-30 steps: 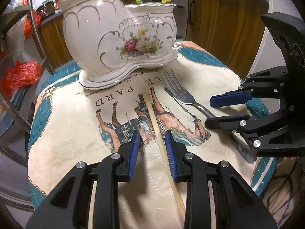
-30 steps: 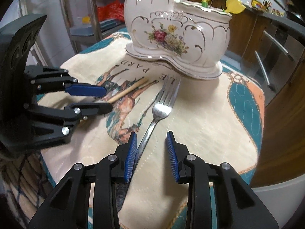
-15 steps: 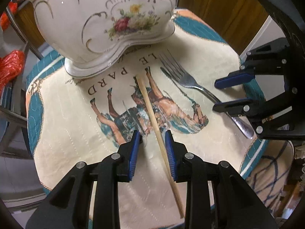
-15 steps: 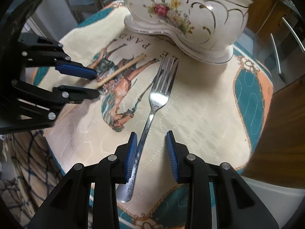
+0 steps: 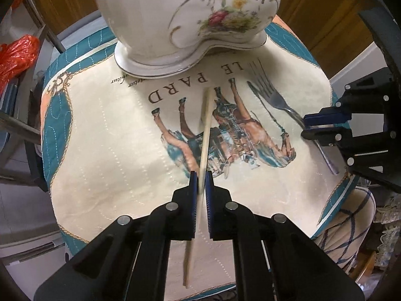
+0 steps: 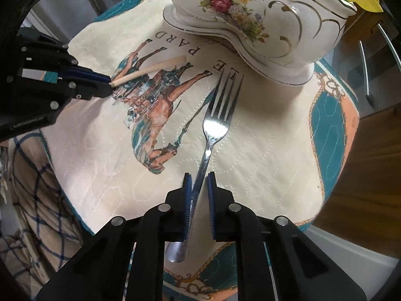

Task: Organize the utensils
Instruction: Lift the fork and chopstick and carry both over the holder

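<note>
A wooden chopstick (image 5: 206,125) lies on the quilted horse-print cloth (image 5: 112,150). My left gripper (image 5: 201,179) is shut on the chopstick, which looks slightly blurred; it also shows in the right wrist view (image 6: 155,68). A metal fork (image 6: 218,123) lies to the right with its tines toward the holder. My right gripper (image 6: 199,183) has its jaws narrowed around the fork's handle, with a small gap still on the right side. A white floral ceramic utensil holder (image 5: 190,20) stands at the far side of the cloth; it also shows in the right wrist view (image 6: 263,17).
The cloth covers a small round table (image 6: 333,135) with edges close on all sides. A red plastic bag (image 5: 17,55) and metal rack legs (image 5: 15,125) are at the left. Wooden cabinets (image 5: 325,17) stand behind. A checked fabric (image 6: 32,188) hangs below the table edge.
Both grippers dropped toward the table and narrowed their jaws: the left closed on the chopstick, the right closed in around the fork's handle.
</note>
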